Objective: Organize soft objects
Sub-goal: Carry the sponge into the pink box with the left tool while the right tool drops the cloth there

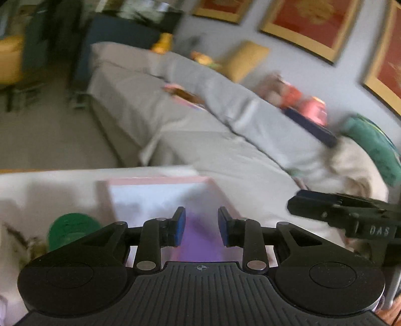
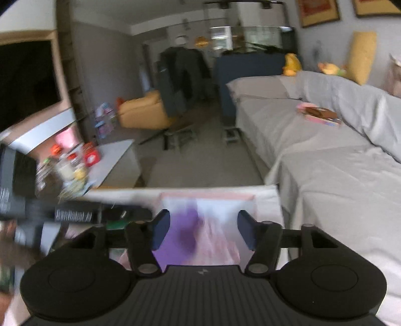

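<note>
Both tongs, left [image 1: 201, 227] & right [image 2: 203, 229], hang apart w/ nothing gripped over the pink-rimmed box holding purple soft fabric [image 2: 180, 235], so prob. next: reach for another soft item.

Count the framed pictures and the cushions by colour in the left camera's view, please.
Red pictures in gold frames: 3
Yellow square fabric cushions: 1
Green fabric cushions: 1
Total: 5
</note>
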### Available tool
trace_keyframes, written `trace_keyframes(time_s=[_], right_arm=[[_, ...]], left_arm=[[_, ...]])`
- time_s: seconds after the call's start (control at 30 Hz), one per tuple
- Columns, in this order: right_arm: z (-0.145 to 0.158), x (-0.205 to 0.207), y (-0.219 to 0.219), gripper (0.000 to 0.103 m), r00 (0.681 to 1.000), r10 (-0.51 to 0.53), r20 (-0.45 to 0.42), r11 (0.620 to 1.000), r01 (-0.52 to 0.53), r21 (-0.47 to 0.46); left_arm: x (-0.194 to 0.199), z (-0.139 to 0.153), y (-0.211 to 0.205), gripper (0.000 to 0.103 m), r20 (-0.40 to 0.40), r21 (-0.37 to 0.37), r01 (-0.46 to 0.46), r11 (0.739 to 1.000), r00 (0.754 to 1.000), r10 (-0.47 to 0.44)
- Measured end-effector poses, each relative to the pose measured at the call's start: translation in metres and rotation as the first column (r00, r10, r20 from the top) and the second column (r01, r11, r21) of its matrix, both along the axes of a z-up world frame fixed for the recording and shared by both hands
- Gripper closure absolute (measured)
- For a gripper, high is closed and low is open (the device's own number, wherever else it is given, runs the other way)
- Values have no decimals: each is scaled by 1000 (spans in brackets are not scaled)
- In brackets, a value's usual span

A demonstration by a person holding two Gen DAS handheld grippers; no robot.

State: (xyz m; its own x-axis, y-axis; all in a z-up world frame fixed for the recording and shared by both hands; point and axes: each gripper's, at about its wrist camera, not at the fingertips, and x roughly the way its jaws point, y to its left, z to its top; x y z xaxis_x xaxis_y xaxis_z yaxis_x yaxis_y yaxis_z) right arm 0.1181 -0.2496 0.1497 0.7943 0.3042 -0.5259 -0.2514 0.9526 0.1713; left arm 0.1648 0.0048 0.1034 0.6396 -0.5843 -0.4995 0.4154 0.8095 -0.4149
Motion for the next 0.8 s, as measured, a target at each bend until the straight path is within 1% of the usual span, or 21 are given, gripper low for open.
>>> trace_keyframes(time_s=[0.07,0.1,0.17,0.27,0.33,0.4,0.47,0.53,0.6,0.67,0.7,0.73,0.8], right_arm=[[-7,11,-3,43,1000,-20,-9,1000,20,8],[-12,14,-3,43,1000,-25,-10,1000,26,9],[-23,15,0,43,1000,-25,-11,1000,25,-6],[-45,4,27,43,1000,5,-14,997,-6,-74],[-52,-6,49,43,999,50,9,990,-49,-131],[-57,-21,78,42,991,123,43,977,-113,-181],[-62,-36,106,38,979,195,61,962,-179,-208],[-68,-50,134,36,961,270,62,940,-249,-231],[-77,-60,160,36,943,330,44,917,-309,-252],[-84,-70,182,36,930,368,20,899,-350,-265],[-88,-75,193,36,922,386,7,889,-370,-269],[-90,-77,199,36,917,398,-4,883,-384,-271],[-97,-82,211,36,910,414,-25,873,-404,-274]], left_arm=[[-6,-1,18,72,29,-49,-15,999,999,17],[-13,0,27,72,42,-49,-28,998,999,30],[-31,5,46,72,64,-15,-61,998,996,62],[-67,12,82,72,65,50,-113,992,992,109],[-97,12,111,72,48,82,-178,981,983,175],[-123,5,139,72,18,111,-243,964,970,242],[-147,-6,163,72,-44,147,-306,941,948,315],[-169,-21,184,72,-110,167,-365,916,916,385],[-188,-36,200,72,-162,159,-423,892,880,446],[-203,-51,212,72,-207,144,-484,863,838,505],[-208,-58,218,72,-221,136,-506,852,822,524],[-212,-60,224,72,-234,121,-519,846,813,533],[-216,-67,225,72,-272,73,-526,847,807,525]])
